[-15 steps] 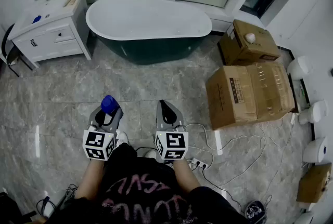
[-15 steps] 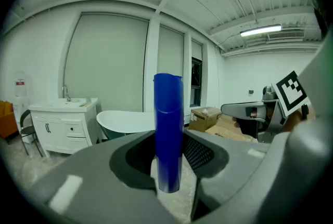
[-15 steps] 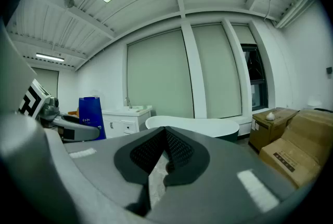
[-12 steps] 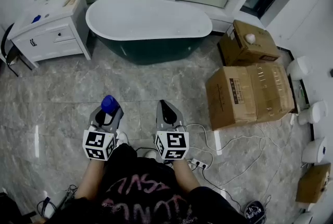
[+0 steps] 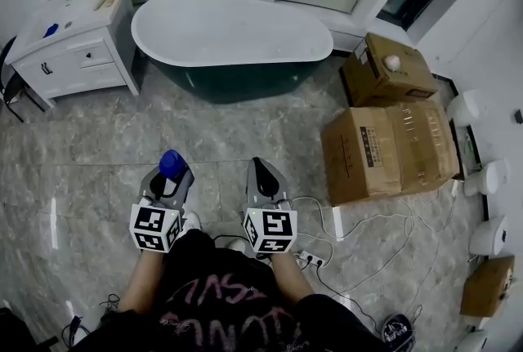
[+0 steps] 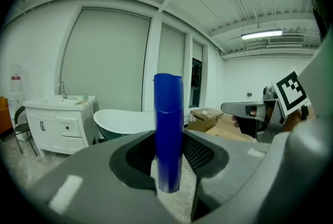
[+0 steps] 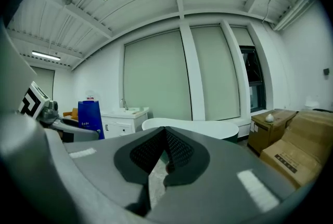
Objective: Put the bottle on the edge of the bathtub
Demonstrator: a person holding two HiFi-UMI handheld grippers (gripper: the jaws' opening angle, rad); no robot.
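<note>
A blue bottle (image 5: 171,164) stands upright between the jaws of my left gripper (image 5: 169,176), which is shut on it; in the left gripper view the blue bottle (image 6: 168,132) rises straight from the jaws. My right gripper (image 5: 261,171) is beside it, shut and holding nothing, its tips meeting in the right gripper view (image 7: 165,149). From that side the bottle (image 7: 90,118) shows at the left. The white bathtub (image 5: 232,29) with a dark green outside stands across the floor ahead, far from both grippers, and it shows small in the gripper views too (image 6: 125,121) (image 7: 192,127).
A white vanity cabinet (image 5: 75,36) stands left of the tub. Cardboard boxes (image 5: 389,146) are stacked on the right, with another box (image 5: 387,66) behind them. White cables and a power strip (image 5: 313,256) lie on the marble floor by my right side. White fixtures (image 5: 488,177) line the right wall.
The head view has shifted a little, so the room sits slightly lower-left in the picture. Both grippers and the bottle keep the same place and pose.
</note>
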